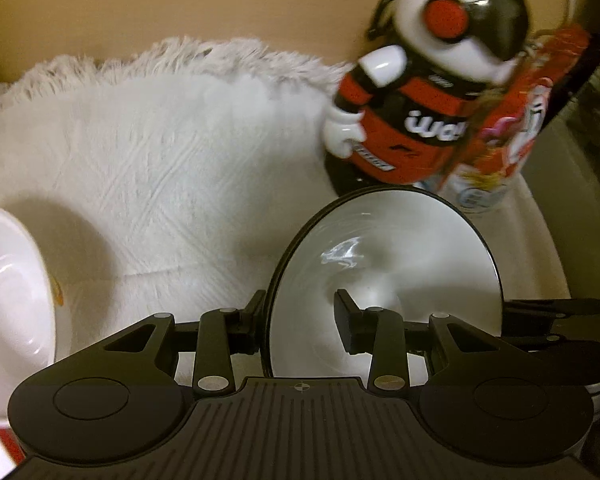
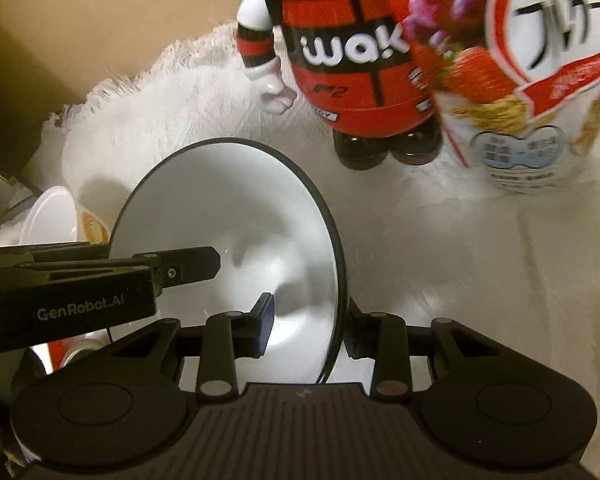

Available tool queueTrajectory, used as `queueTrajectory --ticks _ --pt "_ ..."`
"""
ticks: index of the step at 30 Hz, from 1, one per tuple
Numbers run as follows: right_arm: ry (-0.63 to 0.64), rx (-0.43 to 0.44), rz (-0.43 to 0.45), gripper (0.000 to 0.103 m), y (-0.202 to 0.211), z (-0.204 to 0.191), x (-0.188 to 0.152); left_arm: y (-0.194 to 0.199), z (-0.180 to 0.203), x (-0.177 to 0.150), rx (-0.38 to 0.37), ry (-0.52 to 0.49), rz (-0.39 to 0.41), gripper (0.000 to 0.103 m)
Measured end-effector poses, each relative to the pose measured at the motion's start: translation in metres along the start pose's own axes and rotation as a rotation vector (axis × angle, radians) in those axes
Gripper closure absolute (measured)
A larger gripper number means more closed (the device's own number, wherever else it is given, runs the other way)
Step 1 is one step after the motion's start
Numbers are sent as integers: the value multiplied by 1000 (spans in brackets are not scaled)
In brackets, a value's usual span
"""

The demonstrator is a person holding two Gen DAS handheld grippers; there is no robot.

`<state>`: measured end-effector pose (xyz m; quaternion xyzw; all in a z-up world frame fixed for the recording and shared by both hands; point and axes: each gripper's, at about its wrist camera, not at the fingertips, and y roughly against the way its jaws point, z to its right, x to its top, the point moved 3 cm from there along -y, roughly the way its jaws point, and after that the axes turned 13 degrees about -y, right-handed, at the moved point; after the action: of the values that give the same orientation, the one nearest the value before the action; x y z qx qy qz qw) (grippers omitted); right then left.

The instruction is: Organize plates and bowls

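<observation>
1. Two grippers are sharing one black-rimmed white ceramic bowl (image 2: 236, 232) over the white cloth's near edge; right gripper (image 2: 306, 320) is pinching its rim, left gripper (image 1: 300, 320) is straddling it, spread.
2. Stacking is unfinished: the white saucer-like dish (image 1: 12, 304) is waiting leftward.

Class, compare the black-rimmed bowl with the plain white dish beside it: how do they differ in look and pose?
The black-rimmed bowl has a thin dark edge; the white dish has none. The black-rimmed bowl is tipped up on edge, with the jaws of the left gripper and right gripper astride its rim; no gripper touches the white dish. The white dish shows an orange mark on its outside; the bowl does not. Both are glossy white inside.
</observation>
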<state>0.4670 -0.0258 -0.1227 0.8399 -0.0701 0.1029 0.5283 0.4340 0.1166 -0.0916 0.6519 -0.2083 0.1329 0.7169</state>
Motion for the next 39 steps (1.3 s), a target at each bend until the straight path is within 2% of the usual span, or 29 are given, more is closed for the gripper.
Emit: queueTrajectory --ticks 7,11,18,22,26,34,39 --pt "-13 37 34 68 52 13 -9 40 38 -3 -9 -11 11 64" --pt "-21 23 35 67 87 24 -21 58 66 -12 -25 -43 0 64" --pt "-7 8 25 66 129 52 -57 63 101 -60 -152 -19 -36 63" --pt "-4 -14 -7 66 131 71 -83 51 116 -89 -186 -14 -83 63" --pt "-7 -43 -48 66 116 85 -103 38 122 -103 -196 -16 -117 64" --pt "-30 -30 -106 67 98 101 -115 31 117 -116 -185 -9 -108 67" --pt "17 -33 -92 67 100 95 -115 41 113 -118 -183 -31 -92 71"
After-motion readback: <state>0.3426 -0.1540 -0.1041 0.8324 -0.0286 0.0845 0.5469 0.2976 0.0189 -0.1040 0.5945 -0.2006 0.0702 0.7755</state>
